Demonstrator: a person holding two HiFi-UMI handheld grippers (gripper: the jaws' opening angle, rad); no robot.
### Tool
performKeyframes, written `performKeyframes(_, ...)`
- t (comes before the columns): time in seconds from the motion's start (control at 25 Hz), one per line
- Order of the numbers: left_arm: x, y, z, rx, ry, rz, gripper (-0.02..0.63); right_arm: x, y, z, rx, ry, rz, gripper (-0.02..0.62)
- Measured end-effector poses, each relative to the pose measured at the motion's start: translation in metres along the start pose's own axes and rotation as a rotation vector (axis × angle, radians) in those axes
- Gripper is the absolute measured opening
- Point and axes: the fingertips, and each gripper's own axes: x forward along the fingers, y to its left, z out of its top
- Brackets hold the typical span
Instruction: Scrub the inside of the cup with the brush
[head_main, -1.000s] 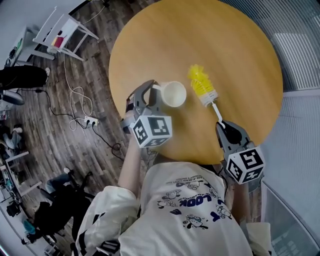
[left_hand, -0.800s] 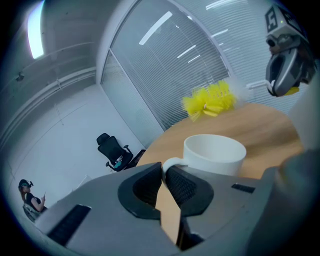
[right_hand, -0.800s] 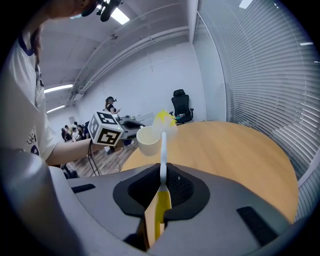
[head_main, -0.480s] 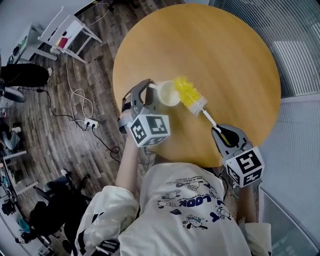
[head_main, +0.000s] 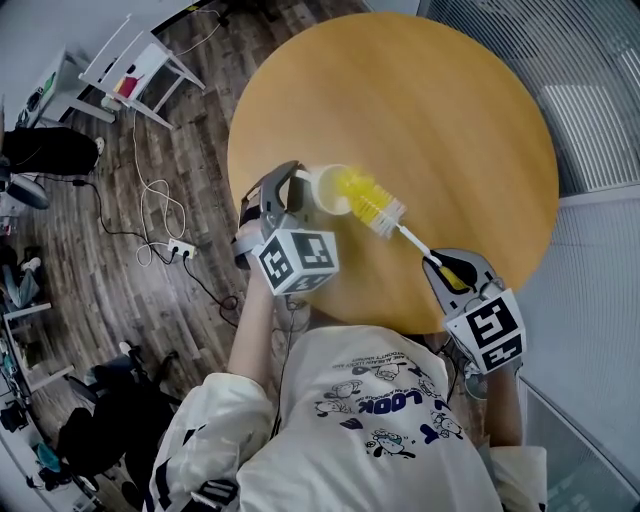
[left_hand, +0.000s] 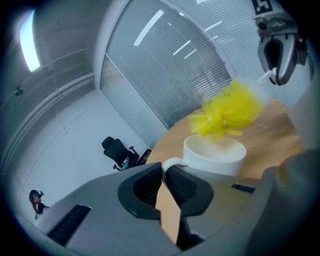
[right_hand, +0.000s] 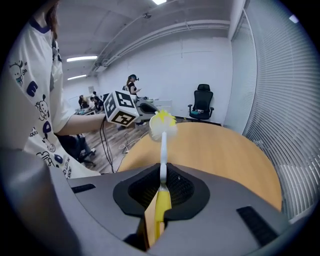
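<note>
Head view: within the last second my yellow-bristled, white-handled brush (head_main: 368, 203) has swung from beside the white ceramic cup (head_main: 322, 188) into its mouth, near the round wooden table's (head_main: 450, 110) left edge. I'd push deeper, twisting against the wall. Left gripper view: the left gripper (left_hand: 162, 181) pinches the cup's handle. Right gripper view: the right gripper (right_hand: 161, 197) clamps the brush handle.

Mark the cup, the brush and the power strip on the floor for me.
cup (left_hand: 215, 159): left gripper view, on its white outer wall.
brush (head_main: 368, 204): head view, on the yellow bristles.
power strip (head_main: 182, 245): head view, on its white body.
</note>
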Motion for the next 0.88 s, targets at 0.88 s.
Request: performKeyframes(0.88, -0.028, -0.031, 0.005, 0.143, 0.038, -0.068, 0.035, -0.003, 0.018, -0.023, -0.011, 0.152, 0.061, 0.044)
